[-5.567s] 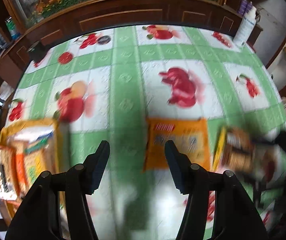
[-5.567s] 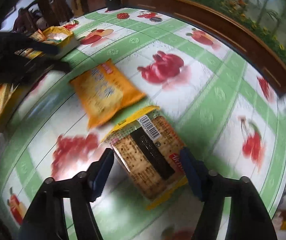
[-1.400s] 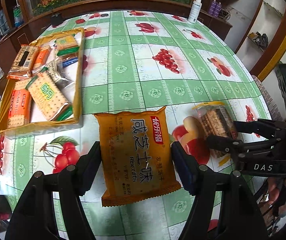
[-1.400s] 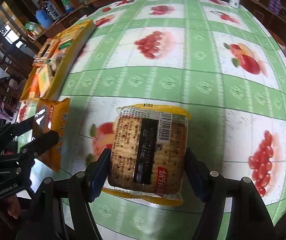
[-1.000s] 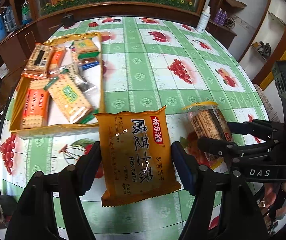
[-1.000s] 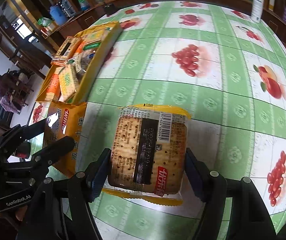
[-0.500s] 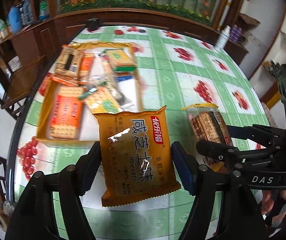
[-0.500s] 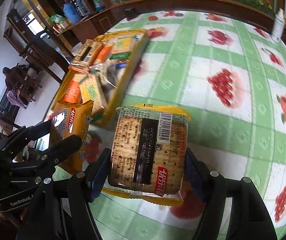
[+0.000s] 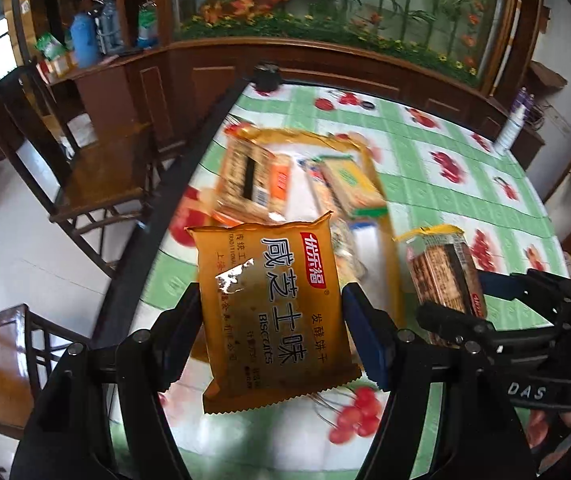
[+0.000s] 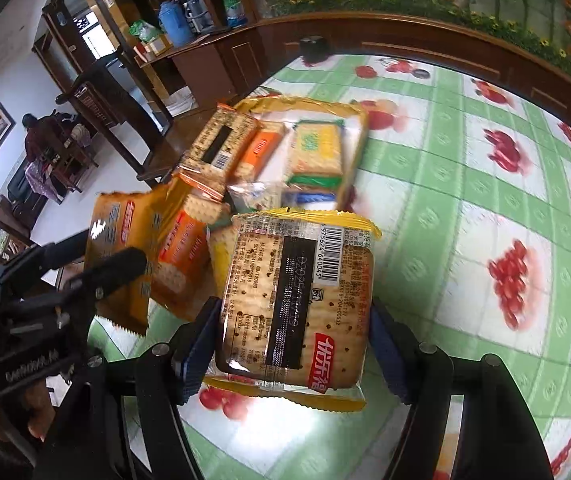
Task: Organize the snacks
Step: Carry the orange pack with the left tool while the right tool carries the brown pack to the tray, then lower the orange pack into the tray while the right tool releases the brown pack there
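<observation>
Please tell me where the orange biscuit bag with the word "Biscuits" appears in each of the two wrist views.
Left wrist view: the orange biscuit bag fills the lower centre, gripped in the left claw.
Right wrist view: the same bag is at the left edge, seen side-on.
Shared landmark: the yellow snack tray on the table, beyond the bag.

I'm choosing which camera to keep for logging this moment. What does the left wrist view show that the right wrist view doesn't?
Only the left wrist view shows the printed front of the orange biscuit bag in the left gripper, plus a white bottle at the table's far edge. Only the right wrist view shows the barcode side of the clear cracker pack in the right gripper, and the yellow-green cracker pack sharply. Both show the yellow tray and both held packs.
</observation>
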`<move>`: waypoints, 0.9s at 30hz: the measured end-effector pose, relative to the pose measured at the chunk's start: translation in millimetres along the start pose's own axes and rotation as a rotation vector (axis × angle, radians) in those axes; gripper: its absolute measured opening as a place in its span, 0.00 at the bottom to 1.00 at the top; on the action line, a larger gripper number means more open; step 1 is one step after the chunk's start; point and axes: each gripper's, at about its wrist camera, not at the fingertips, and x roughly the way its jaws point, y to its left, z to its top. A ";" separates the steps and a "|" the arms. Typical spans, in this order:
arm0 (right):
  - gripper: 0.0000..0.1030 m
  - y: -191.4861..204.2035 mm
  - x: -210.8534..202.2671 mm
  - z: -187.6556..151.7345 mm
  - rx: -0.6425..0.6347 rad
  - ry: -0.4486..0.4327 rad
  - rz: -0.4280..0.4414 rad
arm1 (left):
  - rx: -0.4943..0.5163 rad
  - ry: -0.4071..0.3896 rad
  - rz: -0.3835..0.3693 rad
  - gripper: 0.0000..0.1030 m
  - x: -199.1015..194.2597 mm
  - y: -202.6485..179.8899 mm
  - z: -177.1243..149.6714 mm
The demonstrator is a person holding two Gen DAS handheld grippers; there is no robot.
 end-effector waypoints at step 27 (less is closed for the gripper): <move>0.70 24.0 71.1 36.5 -0.069 0.008 -0.106 | -0.063 0.107 0.072 0.68 68.5 0.8 23.4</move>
